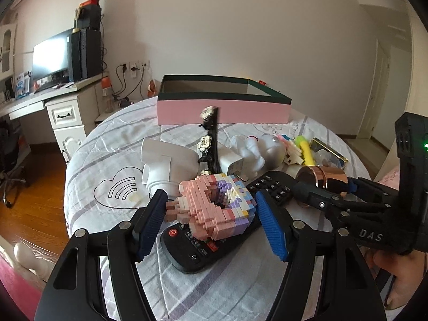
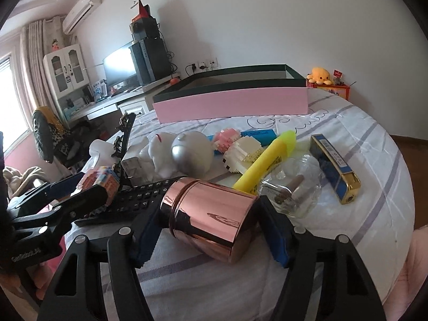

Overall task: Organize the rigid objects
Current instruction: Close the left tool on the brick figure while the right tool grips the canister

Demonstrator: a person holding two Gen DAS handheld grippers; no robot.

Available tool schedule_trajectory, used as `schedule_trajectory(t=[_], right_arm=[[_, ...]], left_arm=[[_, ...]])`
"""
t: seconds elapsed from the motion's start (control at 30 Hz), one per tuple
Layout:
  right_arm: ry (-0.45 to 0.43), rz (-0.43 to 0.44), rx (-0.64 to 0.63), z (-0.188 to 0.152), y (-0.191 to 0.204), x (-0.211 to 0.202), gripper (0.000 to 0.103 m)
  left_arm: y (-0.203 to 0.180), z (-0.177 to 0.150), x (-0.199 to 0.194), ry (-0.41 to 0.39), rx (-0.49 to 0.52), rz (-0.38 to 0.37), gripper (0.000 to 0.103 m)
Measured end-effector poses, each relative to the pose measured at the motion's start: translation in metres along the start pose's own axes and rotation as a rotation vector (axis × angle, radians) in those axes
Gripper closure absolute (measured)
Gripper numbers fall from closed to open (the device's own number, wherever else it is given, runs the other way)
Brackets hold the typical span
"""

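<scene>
On a cloth-covered round table (image 1: 112, 139), the left gripper (image 1: 211, 219) clasps a pastel brick model (image 1: 214, 206) above a black remote control (image 1: 203, 251), while the right gripper (image 2: 211, 230) clamps a rose-gold canister (image 2: 211, 214) lying on its side. Beyond them lie a yellow highlighter (image 2: 267, 157), a glass bottle (image 2: 297, 190) and white figurines (image 2: 165, 152). Farthest back stands an open pink box (image 1: 224, 112).

Left gripper (image 1: 210, 218): blue pads flank the pastel brick model (image 1: 214, 208) — whether they press it cannot be told.
Brick model: rests on a black remote (image 1: 214, 251).
Right gripper (image 1: 325, 187): enters from the right, around a copper tin (image 1: 321, 178).
Pink box (image 1: 223, 111): open — at the far edge of the cloth-covered worktop (image 1: 107, 147).
</scene>
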State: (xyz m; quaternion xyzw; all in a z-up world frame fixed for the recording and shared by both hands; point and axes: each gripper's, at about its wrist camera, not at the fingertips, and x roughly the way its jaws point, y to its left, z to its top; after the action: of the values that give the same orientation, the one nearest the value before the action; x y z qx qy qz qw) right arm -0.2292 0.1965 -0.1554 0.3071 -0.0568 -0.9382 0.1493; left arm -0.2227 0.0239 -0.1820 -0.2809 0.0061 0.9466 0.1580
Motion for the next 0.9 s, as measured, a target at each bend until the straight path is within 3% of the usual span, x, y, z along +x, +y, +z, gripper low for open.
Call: schedule_trajectory(t=[0.57, 0.9], right_arm=[[-0.04, 0.012, -0.061, 0.031, 0.007, -0.019, 0.034], [-0.058, 0.063, -0.102, 0.097, 0.003, -0.002, 0.034]], left_arm=[[-0.015, 0.032, -0.021, -0.086, 0.053, -0.042, 0.034], [-0.029, 0.102, -0.003, -0.132, 0.136, -0.083, 0.034]])
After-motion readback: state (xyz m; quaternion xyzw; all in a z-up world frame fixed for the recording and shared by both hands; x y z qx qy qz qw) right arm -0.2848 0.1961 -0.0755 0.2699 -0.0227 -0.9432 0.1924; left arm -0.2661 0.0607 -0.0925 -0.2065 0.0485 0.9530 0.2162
